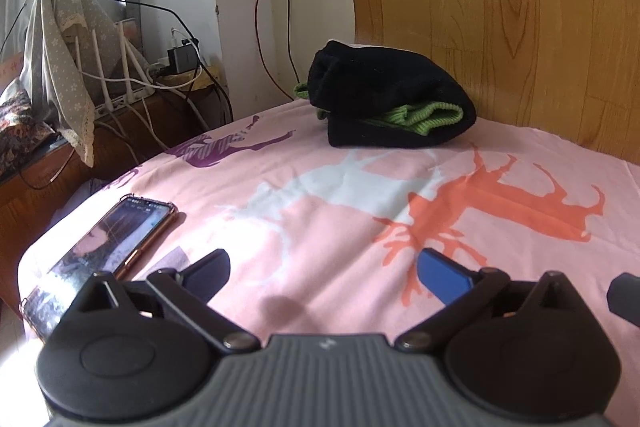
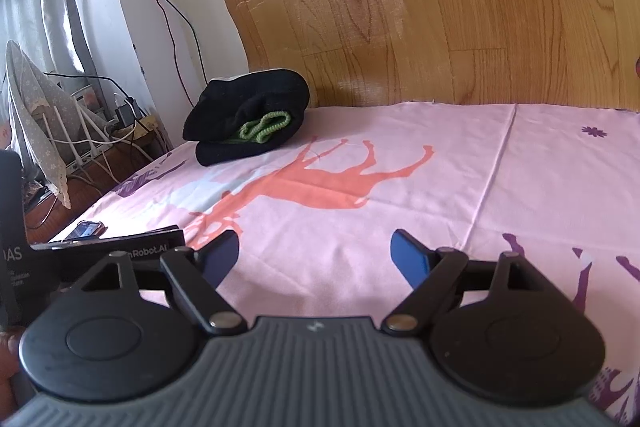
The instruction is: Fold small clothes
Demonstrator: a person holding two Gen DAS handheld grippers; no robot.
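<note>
A folded black garment with green ribbed trim [image 1: 390,99] lies at the far edge of the pink bed sheet [image 1: 320,195], against the wooden headboard; the right wrist view shows the same garment [image 2: 250,121] at the far left. My left gripper [image 1: 322,269] stands open low over the sheet, well short of the garment, with nothing between its blue pads. My right gripper [image 2: 314,255] is open too, over bare sheet [image 2: 440,167], with the garment far ahead to its left.
A phone [image 1: 104,247] in a clear case lies on the sheet by the left gripper. Beyond the bed's left edge stand a wooden cabinet [image 1: 132,143] with cables, a router and a draped cloth [image 1: 64,67]. The wooden headboard [image 1: 500,19] closes the far side.
</note>
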